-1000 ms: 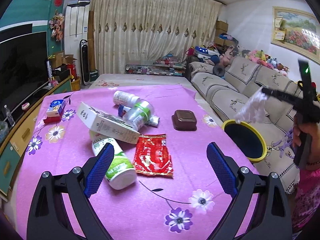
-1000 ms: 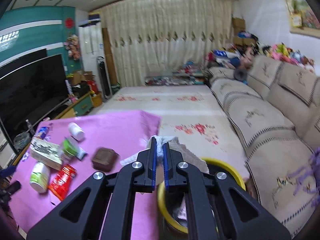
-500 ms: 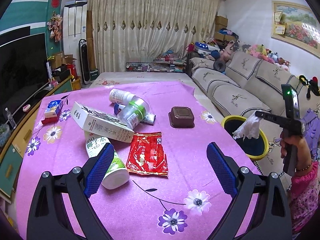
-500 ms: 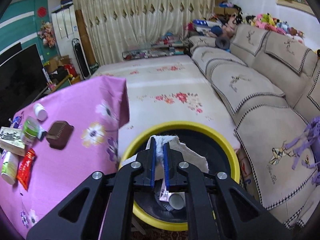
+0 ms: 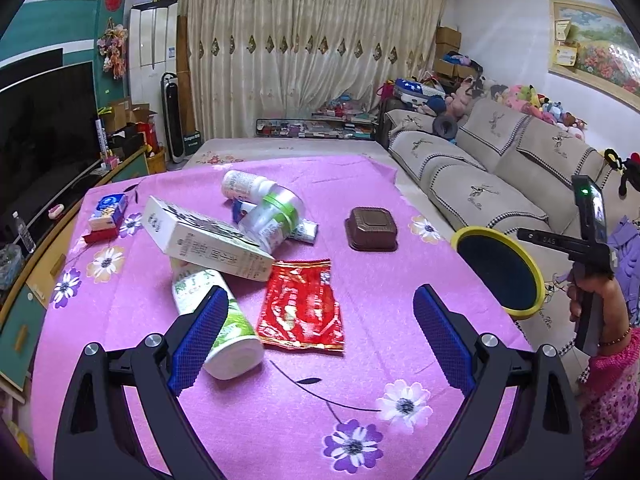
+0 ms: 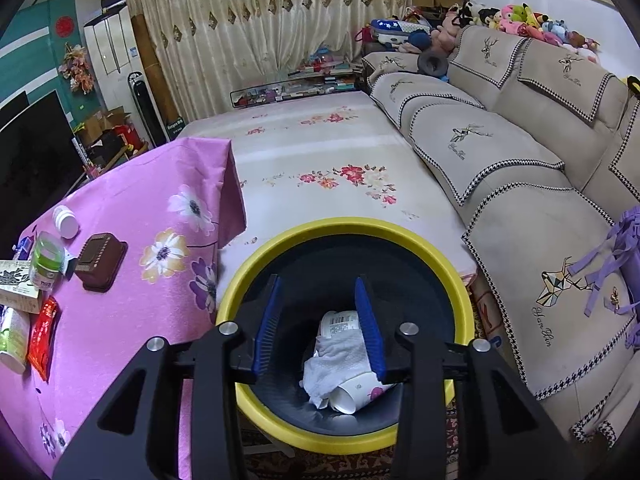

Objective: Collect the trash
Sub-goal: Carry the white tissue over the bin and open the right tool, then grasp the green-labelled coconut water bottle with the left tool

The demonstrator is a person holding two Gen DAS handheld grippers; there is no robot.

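The right gripper's fingers point(image 6: 268, 320) stand apart with nothing between them, poised above the yellow-rimmed bin point(image 6: 344, 226); the left gripper's fingers point(image 5: 200, 332) are spread wide over the pink tabletop point(image 5: 360, 392). On the tabletop lie a white carton point(image 5: 204, 240), a green-labelled bottle point(image 5: 224, 332) and a red wrapper point(image 5: 302, 306). In the bin rest a white tissue point(image 6: 336, 360) and a paper cup point(image 6: 352, 394).

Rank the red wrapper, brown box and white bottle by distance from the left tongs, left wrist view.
From the left tongs:
1. Red wrapper, lying flat just ahead.
2. Brown box, farther, ahead-right.
3. White bottle, farthest, behind the pile.
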